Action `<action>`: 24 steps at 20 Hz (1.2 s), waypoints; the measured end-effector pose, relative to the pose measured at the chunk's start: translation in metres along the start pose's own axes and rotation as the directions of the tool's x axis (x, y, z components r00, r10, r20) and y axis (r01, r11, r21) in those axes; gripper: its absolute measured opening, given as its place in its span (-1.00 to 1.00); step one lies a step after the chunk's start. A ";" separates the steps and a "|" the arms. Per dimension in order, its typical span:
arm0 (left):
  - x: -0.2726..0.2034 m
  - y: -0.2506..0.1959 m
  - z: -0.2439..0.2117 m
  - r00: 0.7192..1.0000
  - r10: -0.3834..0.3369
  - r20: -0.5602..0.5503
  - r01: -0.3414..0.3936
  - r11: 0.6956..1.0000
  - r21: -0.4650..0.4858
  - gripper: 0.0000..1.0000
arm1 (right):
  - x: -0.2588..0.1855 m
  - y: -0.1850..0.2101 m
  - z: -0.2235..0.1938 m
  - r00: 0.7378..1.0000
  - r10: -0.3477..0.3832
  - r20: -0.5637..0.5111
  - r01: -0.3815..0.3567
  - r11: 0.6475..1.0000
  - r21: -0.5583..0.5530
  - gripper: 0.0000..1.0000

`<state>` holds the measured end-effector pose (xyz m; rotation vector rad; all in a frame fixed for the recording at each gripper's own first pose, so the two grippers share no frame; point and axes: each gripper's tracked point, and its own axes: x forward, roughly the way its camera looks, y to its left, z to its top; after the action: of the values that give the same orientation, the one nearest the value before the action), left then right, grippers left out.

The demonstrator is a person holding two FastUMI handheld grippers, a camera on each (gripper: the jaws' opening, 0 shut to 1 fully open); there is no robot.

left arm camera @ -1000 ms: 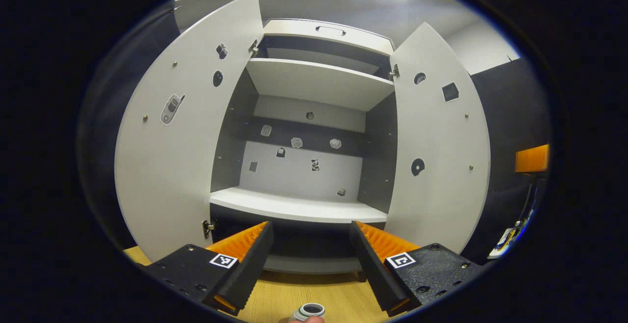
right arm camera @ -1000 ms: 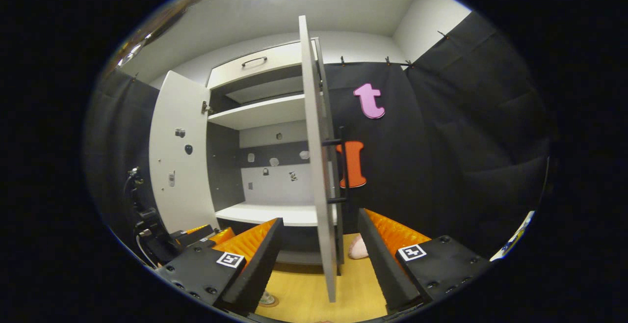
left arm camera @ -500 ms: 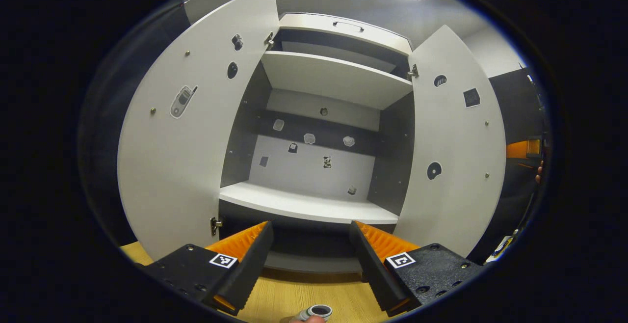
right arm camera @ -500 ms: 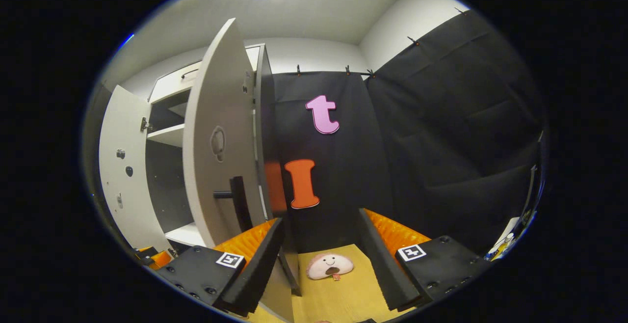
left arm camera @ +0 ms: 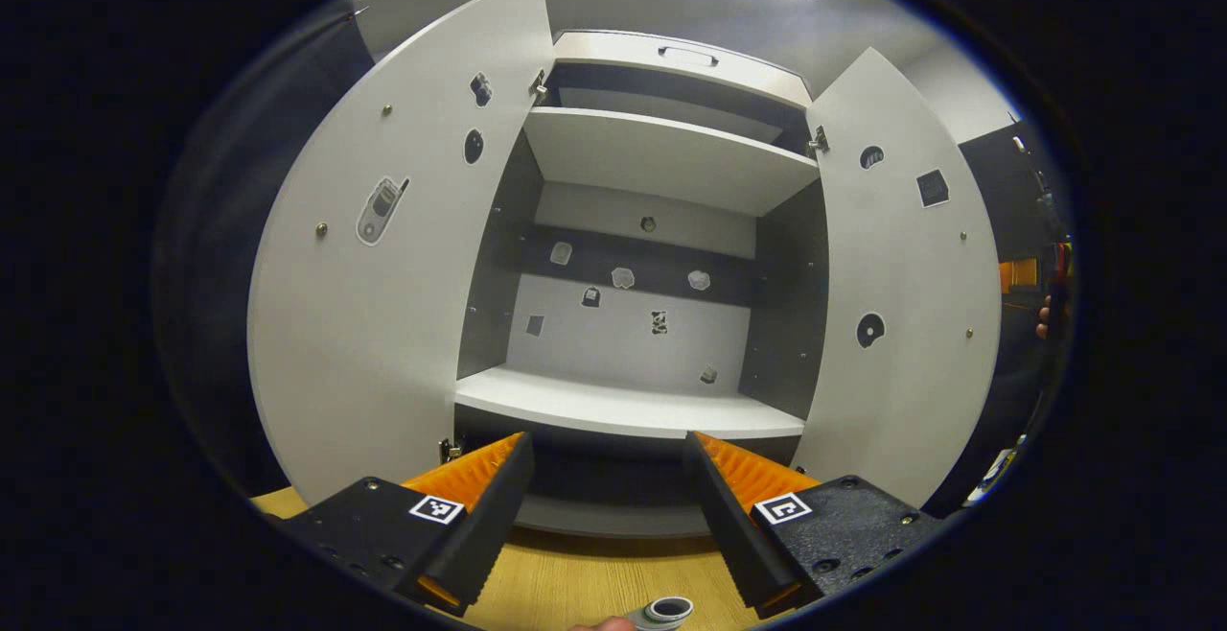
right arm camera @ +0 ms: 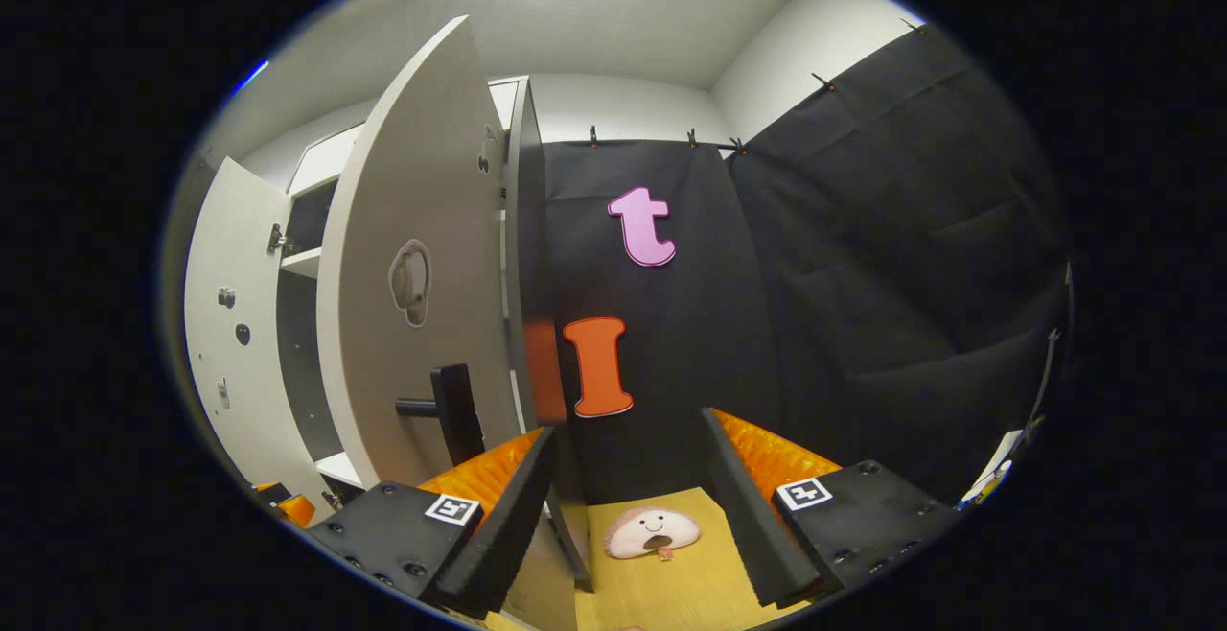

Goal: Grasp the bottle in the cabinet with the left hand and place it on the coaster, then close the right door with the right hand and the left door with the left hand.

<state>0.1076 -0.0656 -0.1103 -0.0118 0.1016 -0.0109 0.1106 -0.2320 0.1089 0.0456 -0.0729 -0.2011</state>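
The bottle's open top (left arm camera: 668, 609) peeks in at the bottom edge of the left gripper view, standing on the wooden table just below my left gripper (left arm camera: 606, 511). That gripper is open and holds nothing. It faces the white cabinet, whose lower shelf (left arm camera: 623, 406) is bare. The left door (left arm camera: 383, 305) and right door (left arm camera: 901, 324) both stand wide open. In the right gripper view my right gripper (right arm camera: 628, 506) is open beside the outer face of the right door (right arm camera: 422, 228). Its left finger (right arm camera: 498, 506) is close to the door's free edge, under the black handle (right arm camera: 451, 410).
A pink plush toy (right arm camera: 652, 533) lies on the wooden table (right arm camera: 671, 593) between my right fingers, farther off. Black cloth wall (right arm camera: 863, 276) stands behind and to the right of the cabinet. A person's hand (left arm camera: 1043, 319) shows past the right door.
My right gripper has swung right, from facing the right door's edge to looking along its outer face. The left gripper drifted a little left, staying open; the bottle top slid right in its view.
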 end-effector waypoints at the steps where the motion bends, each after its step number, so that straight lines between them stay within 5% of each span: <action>1: 0.003 0.002 0.001 1.000 -0.005 0.001 0.005 1.000 0.004 0.89 | -0.002 0.004 0.001 1.000 -0.001 0.007 0.001 1.000 -0.004 0.67; 2: 0.005 0.003 0.002 1.000 -0.010 0.004 0.010 1.000 0.002 0.90 | -0.003 0.008 0.002 1.000 -0.001 0.009 0.001 1.000 -0.013 0.66; 3: 0.008 0.004 0.004 1.000 -0.019 0.007 0.019 1.000 -0.004 0.90 | -0.004 0.014 0.003 1.000 0.000 0.017 0.001 1.000 -0.020 0.92; 16: 0.006 0.037 0.014 0.999 -0.038 0.009 0.038 0.999 -0.003 0.90 | 0.011 0.131 -0.007 0.989 0.149 0.012 -0.148 0.988 -0.036 0.91; 17: 0.005 0.040 0.017 0.999 -0.036 0.012 0.036 0.999 -0.009 0.90 | 0.015 0.140 -0.009 0.986 0.166 0.008 -0.166 0.986 -0.021 0.66; 18: 0.005 0.041 0.020 0.999 -0.034 0.015 0.034 0.999 -0.016 0.90 | 0.018 0.152 -0.014 0.982 0.189 -0.002 -0.189 0.982 -0.003 0.90; 20: 0.000 0.046 0.032 0.999 -0.020 0.034 0.021 0.999 -0.029 0.90 | 0.023 0.179 -0.021 0.965 0.261 -0.021 -0.261 0.965 0.022 0.91; 21: -0.005 0.050 0.042 0.998 -0.004 0.056 0.006 0.999 -0.032 0.90 | 0.026 0.189 -0.023 0.958 0.285 -0.026 -0.285 0.958 0.031 0.73; 22: -0.008 0.054 0.051 0.997 0.013 0.076 -0.011 1.000 -0.029 0.90 | 0.026 0.194 -0.022 0.953 0.303 -0.024 -0.302 0.953 0.035 0.95; 24: -0.019 0.064 0.069 0.993 0.054 0.107 -0.052 0.999 -0.014 0.90 | 0.028 0.200 -0.018 0.947 0.320 -0.013 -0.320 0.947 0.042 0.95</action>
<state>0.0969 -0.0010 -0.0404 -0.0212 -0.0058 0.0434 0.1787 -0.0411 0.1034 0.0739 -0.0632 0.1265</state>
